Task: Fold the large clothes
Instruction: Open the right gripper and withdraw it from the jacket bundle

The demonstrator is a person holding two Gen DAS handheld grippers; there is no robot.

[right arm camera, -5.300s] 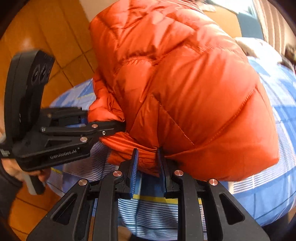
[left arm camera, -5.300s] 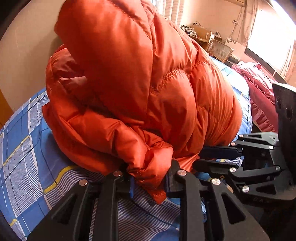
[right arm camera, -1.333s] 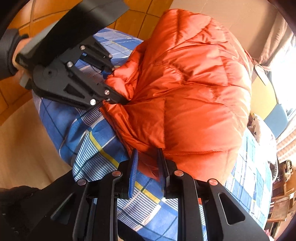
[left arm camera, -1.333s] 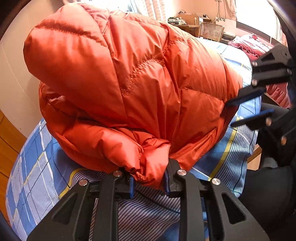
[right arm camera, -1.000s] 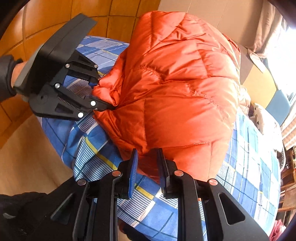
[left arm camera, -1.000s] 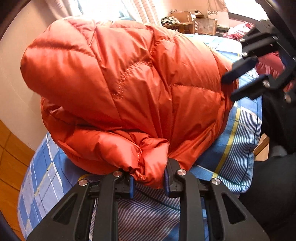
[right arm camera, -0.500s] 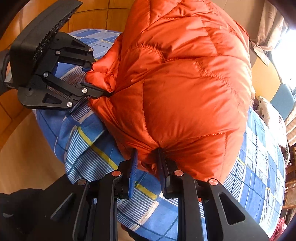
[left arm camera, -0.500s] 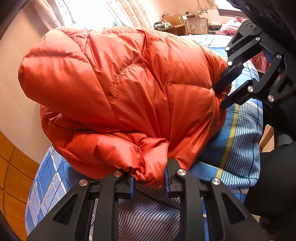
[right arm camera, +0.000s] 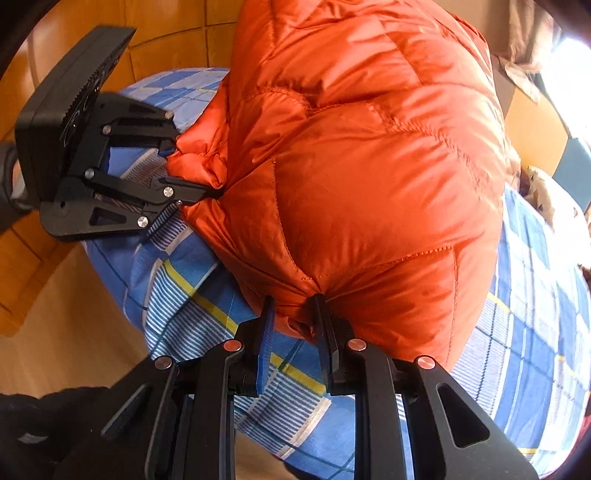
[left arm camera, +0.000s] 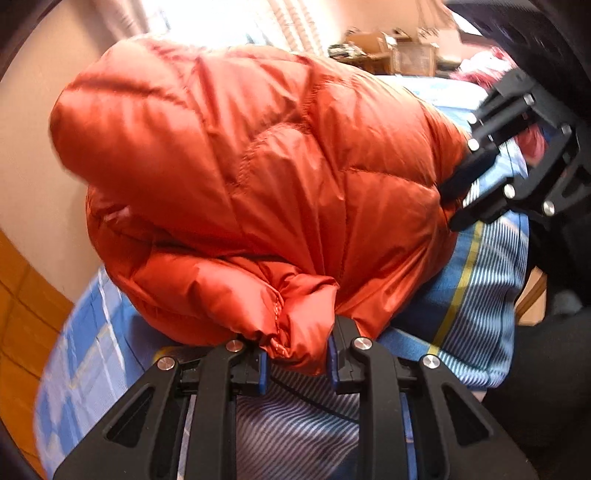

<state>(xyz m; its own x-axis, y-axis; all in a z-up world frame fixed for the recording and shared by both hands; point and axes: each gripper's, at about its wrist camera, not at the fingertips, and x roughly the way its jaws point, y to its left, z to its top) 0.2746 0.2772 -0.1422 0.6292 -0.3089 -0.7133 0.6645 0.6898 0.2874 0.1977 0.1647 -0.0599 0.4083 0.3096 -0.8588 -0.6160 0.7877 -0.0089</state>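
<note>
Bright daylight, blown-out window (left arm camera: 207, 22) top of left view, glare top right corner in right view. Sheen streaks on orange down jacket (left arm camera: 258, 177). Left view motion-blurred, bedsheet (left arm camera: 85, 354) smeared; right view sharper. Heavy fisheye bending, dark vignette corners. Shadow under jacket on sheet.

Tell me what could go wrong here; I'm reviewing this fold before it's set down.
1. The left hand-held gripper pinches only a small bunched edge of the slick orange puffer jacket, so it may slip out.
2. The jacket sits near the corner of the blue checked bedsheet and could slide off.
</note>
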